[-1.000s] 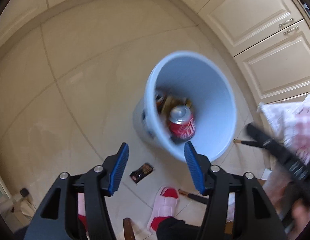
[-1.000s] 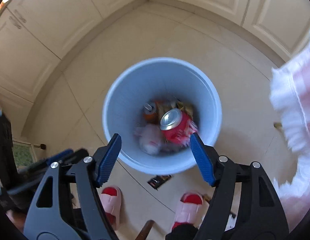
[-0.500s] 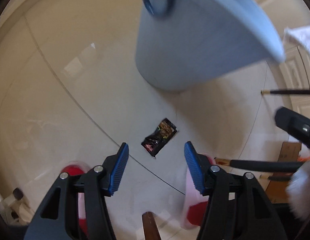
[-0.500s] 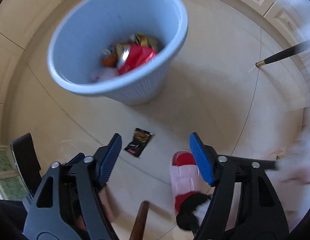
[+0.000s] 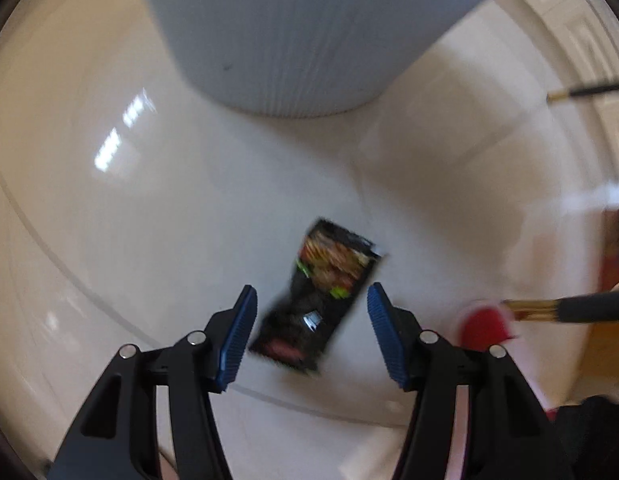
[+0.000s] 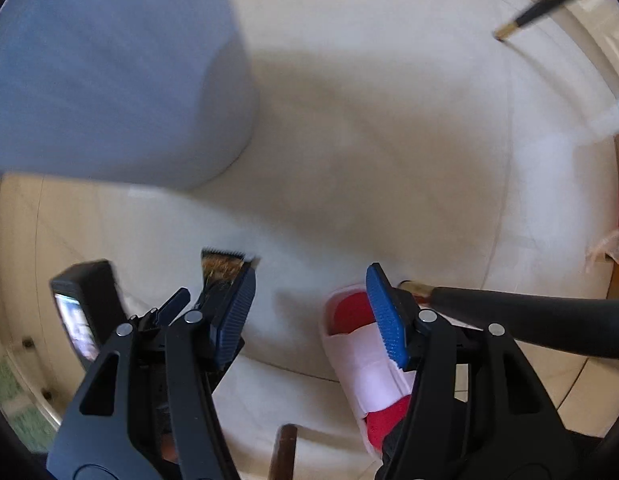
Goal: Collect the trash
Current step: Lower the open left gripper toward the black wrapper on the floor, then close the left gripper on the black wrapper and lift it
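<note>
On the glossy tiled floor [image 5: 157, 208], just short of the ribbed blue bin [image 5: 293, 36], lay a flat black foil wrapper [image 5: 321, 296]. Your left gripper [image 5: 311, 334] hung wide open around its near end, gripping nothing. Your right gripper [image 6: 309, 312] was equally spread and empty, above a pink-and-red slipper [image 6: 361, 356].

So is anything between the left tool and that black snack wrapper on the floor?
Nothing visible. The left tool is open, with the wrapper lying flat on bare floor between its fingers. The blue bin stands beyond it.
</note>
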The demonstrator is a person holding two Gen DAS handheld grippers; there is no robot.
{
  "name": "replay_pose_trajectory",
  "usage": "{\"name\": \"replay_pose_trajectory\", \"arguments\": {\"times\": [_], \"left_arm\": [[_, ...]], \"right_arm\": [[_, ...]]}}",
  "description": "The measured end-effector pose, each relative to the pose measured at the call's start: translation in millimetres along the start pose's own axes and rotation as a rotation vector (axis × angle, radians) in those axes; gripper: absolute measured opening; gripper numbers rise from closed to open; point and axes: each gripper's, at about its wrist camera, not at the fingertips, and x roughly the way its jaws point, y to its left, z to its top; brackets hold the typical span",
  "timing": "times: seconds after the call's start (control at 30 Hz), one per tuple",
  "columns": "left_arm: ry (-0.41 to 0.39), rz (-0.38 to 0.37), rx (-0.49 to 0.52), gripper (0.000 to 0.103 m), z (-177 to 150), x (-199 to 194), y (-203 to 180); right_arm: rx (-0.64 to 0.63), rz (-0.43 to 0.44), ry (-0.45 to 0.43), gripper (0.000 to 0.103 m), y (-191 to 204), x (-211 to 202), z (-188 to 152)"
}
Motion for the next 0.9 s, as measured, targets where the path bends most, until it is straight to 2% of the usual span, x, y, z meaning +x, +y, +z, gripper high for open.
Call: {"name": "replay_pose_trajectory", "arguments": {"times": [0.03, 0.07, 0.13, 0.2, 0.23, 0.27, 0.4, 0.57, 0.7, 0.8, 0.9], "left_arm": [[0.018, -0.004, 0.003, 0.055, 3, 9, 0], [0.004, -0.004, 0.002, 0.051, 4, 9, -2], [-0.005, 0.028, 0.082, 0.039, 7, 11, -19], [0.006, 0.067, 0.14, 0.013, 7, 15, -28], [0.029, 0.029, 0.111, 0.008, 7, 15, -24], [0.05, -0.037, 0.027, 0.004, 9, 10, -12], [0.021, -0.107, -0.186, 0.002, 5, -28, 23], [-0.029, -0.108, -0.329, 0.002, -6, -90, 44], [-0.136, -0.084, -0.435, 0.002, -11, -157, 45], [-0.253, -0.07, -0.508, 0.002, -11, -216, 43], [-0.361, -0.027, -0.481, 0.003, -2, -266, 34]], "right_arm": [[0.032, 0.01, -0.004, 0.057, -3, -1, 2], [0.063, 0.021, -0.011, 0.058, -8, -2, 6], [0.068, 0.028, -0.025, 0.058, -8, -1, 10], [0.057, 0.032, -0.033, 0.058, -8, -2, 12], [0.051, 0.038, -0.026, 0.058, -5, 1, 11], [0.043, 0.043, -0.019, 0.058, -2, 3, 11], [0.019, 0.054, -0.013, 0.058, 12, 5, 8], [-0.024, 0.066, -0.035, 0.058, 36, -12, 2], [-0.003, 0.058, -0.051, 0.058, 34, -46, -7], [0.058, 0.102, -0.09, 0.058, 31, -78, -12], [0.042, 0.185, -0.162, 0.058, 39, -123, -10]]}}
